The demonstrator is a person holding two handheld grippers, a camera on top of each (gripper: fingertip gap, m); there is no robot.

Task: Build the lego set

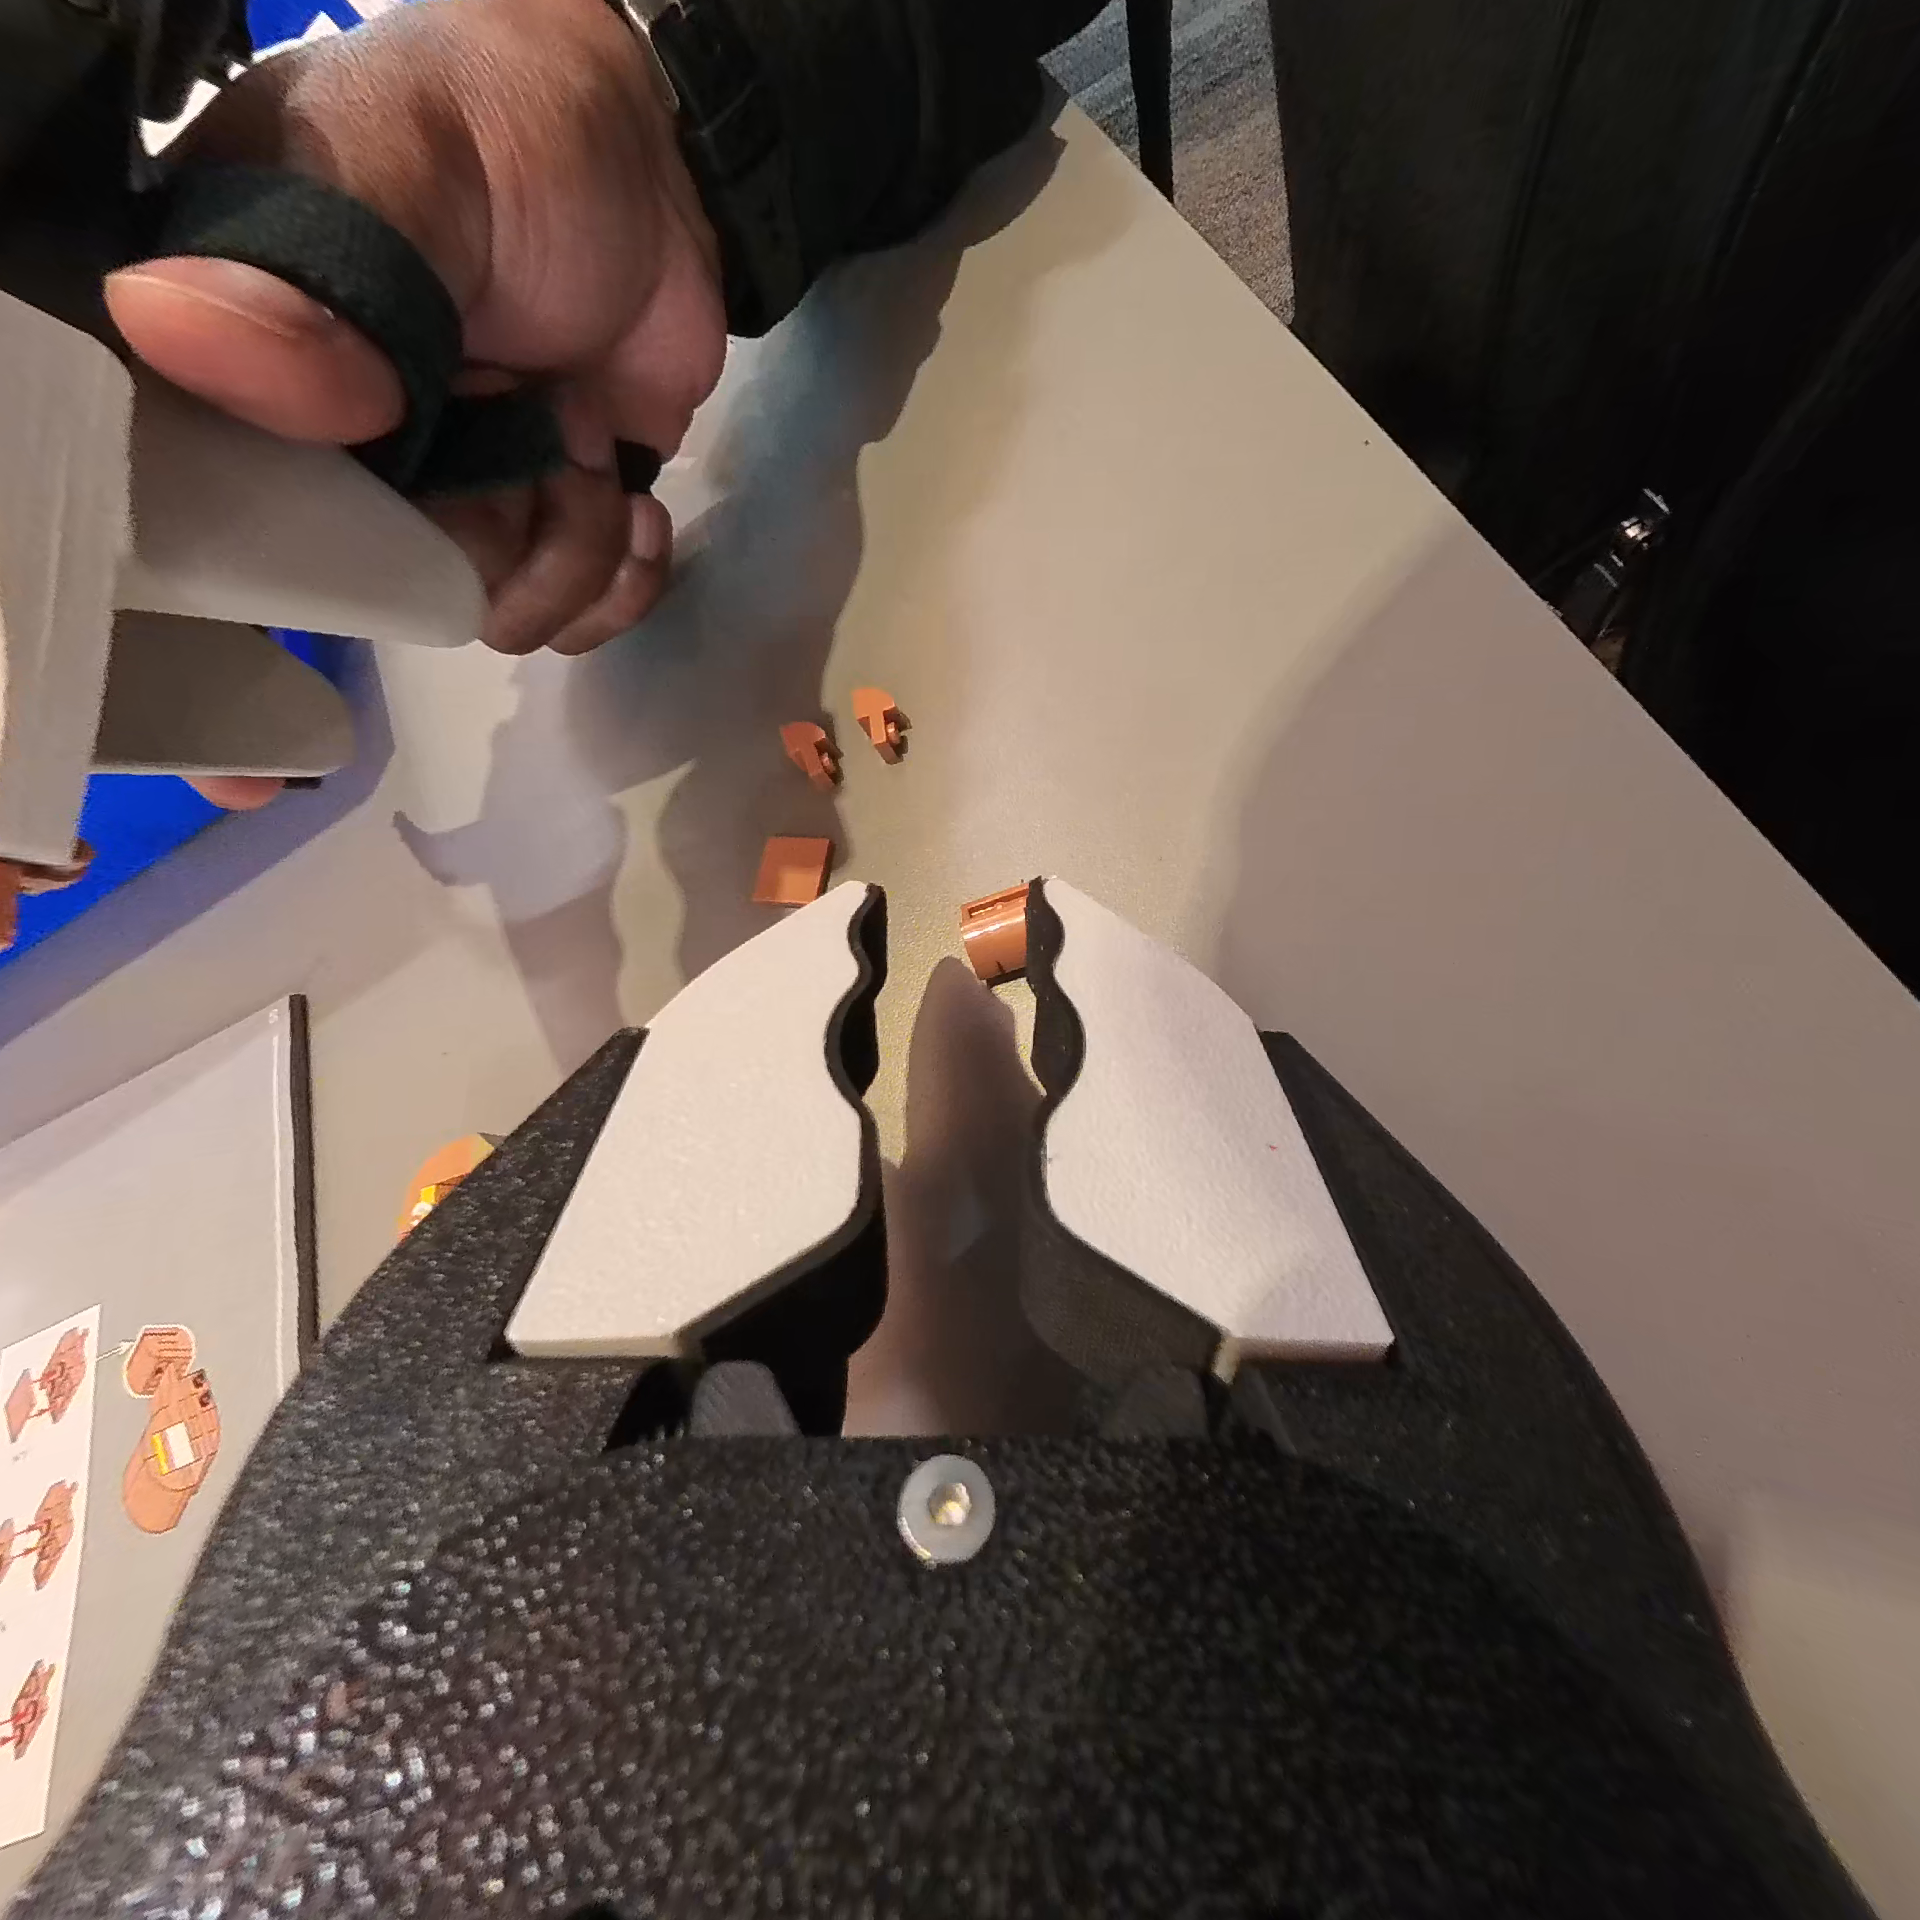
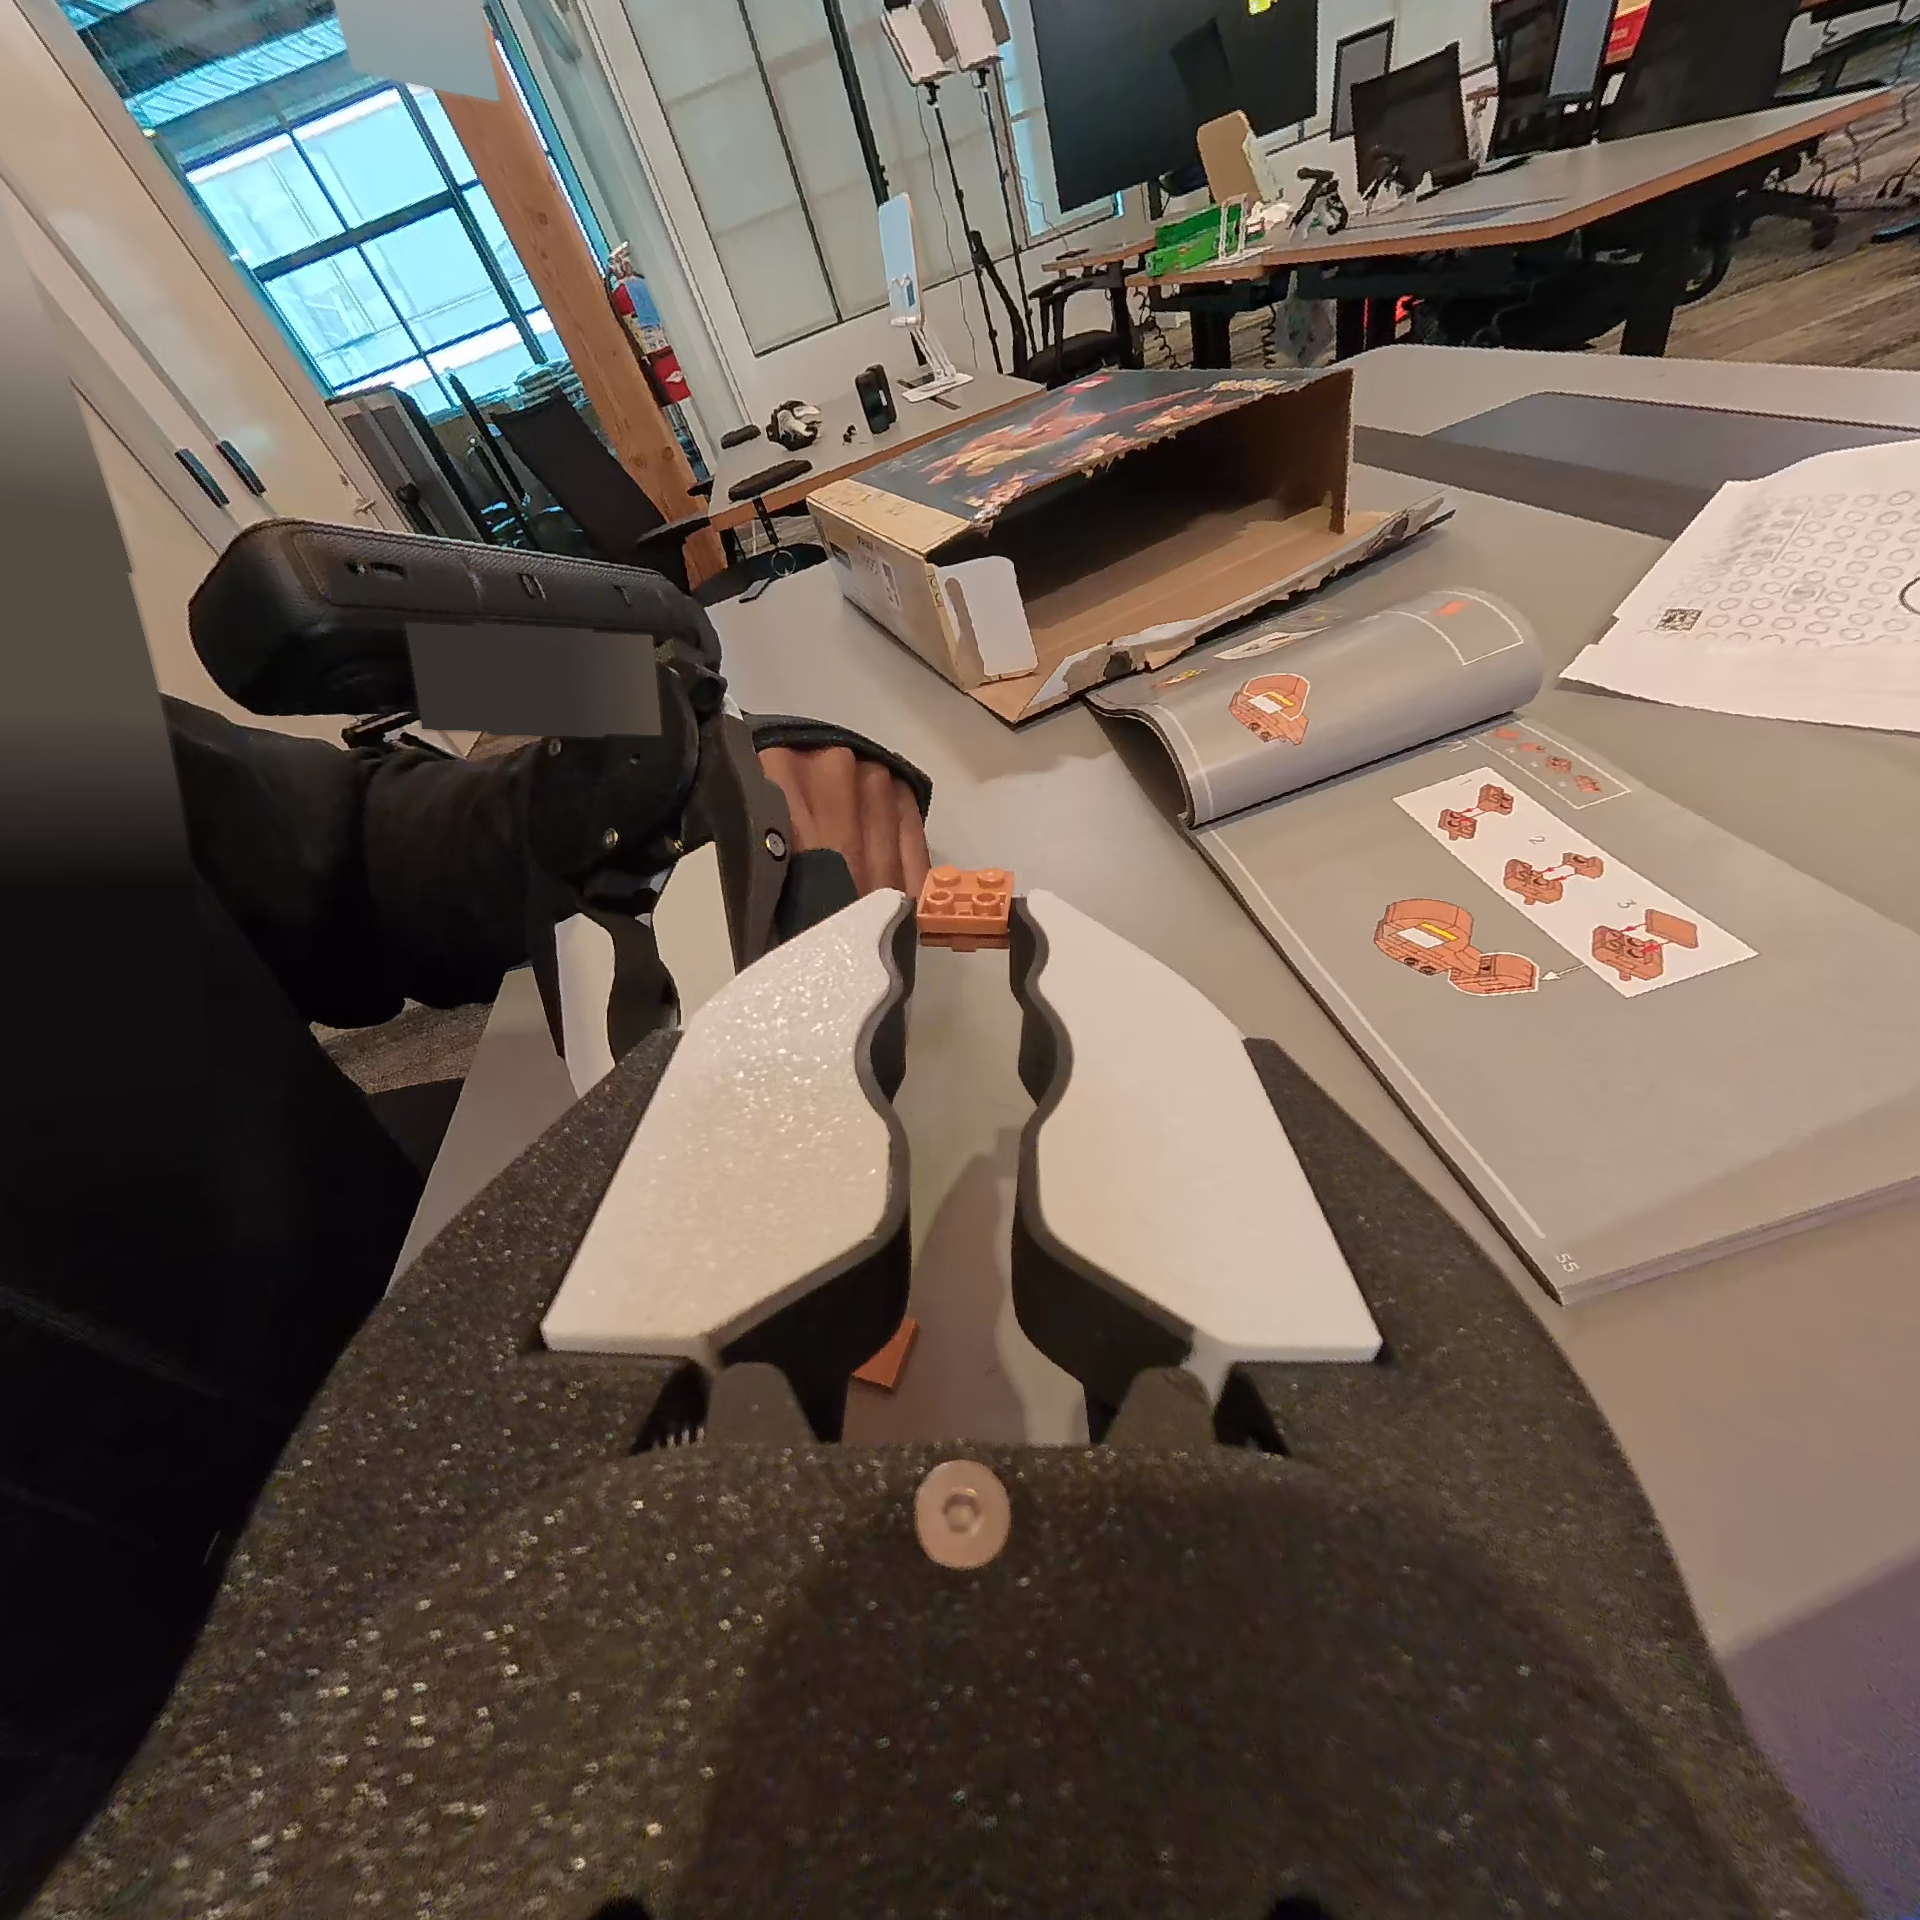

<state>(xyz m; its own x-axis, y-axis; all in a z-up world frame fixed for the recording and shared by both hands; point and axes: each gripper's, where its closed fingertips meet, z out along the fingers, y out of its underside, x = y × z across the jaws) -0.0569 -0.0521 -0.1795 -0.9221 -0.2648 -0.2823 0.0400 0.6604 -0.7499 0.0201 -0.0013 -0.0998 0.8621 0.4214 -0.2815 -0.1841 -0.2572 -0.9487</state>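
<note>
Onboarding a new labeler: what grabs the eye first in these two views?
The right gripper pinches a small orange studded brick at its fingertips, above the grey table. The left gripper is open, a curved orange piece against one pad only. An open instruction booklet lies right of the held brick.

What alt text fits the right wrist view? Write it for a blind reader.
The right gripper clamps a small orange studded brick at its fingertips above a grey table. An open instruction booklet and a torn cardboard box lie beyond.

Open-plan office: long desks [image 2: 1558, 208], monitors [image 2: 1101, 94], office chairs [image 2: 582, 488], large windows [image 2: 343, 239].
</note>
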